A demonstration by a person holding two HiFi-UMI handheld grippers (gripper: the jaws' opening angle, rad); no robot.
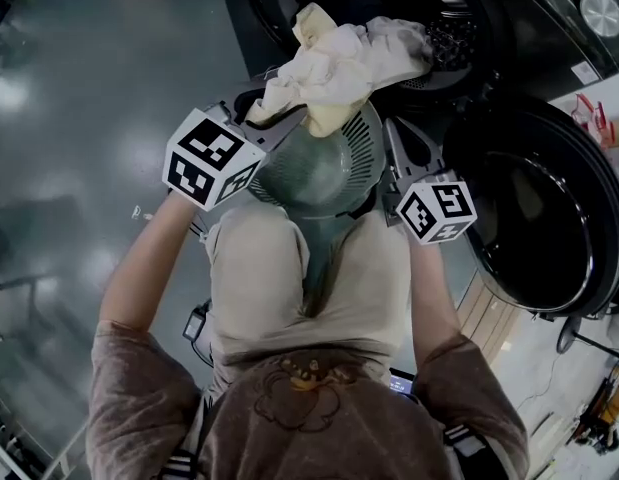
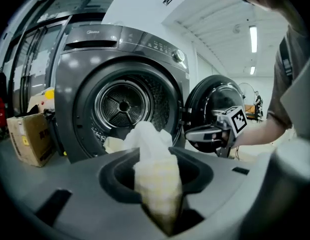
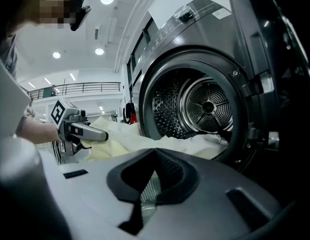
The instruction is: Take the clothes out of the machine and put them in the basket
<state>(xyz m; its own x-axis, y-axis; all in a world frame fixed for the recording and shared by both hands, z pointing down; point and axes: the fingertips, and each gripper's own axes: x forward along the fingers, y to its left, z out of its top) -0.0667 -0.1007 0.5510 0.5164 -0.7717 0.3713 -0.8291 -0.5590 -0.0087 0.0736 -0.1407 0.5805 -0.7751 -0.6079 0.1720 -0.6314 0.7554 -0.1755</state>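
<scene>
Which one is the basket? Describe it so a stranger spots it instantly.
Find the dark machine with its door open. Before its drum, at the person's knees, is the basket: round, grey-green, slotted, unlike the soft cream clothes draped over its rim.

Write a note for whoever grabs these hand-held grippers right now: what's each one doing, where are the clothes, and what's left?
Left hand-held gripper: shut on the cream cloth, which stretches from the machine's mouth to just above the basket.
Right hand-held gripper: shut on the basket's rim, holding it in front of the machine. The door is open.
Done: that cloth is mostly out of the drum.
Left: drop it into the basket, whose bottom looks bare, then check the pale fabric at the drum's lip; it may be the same piece.
</scene>
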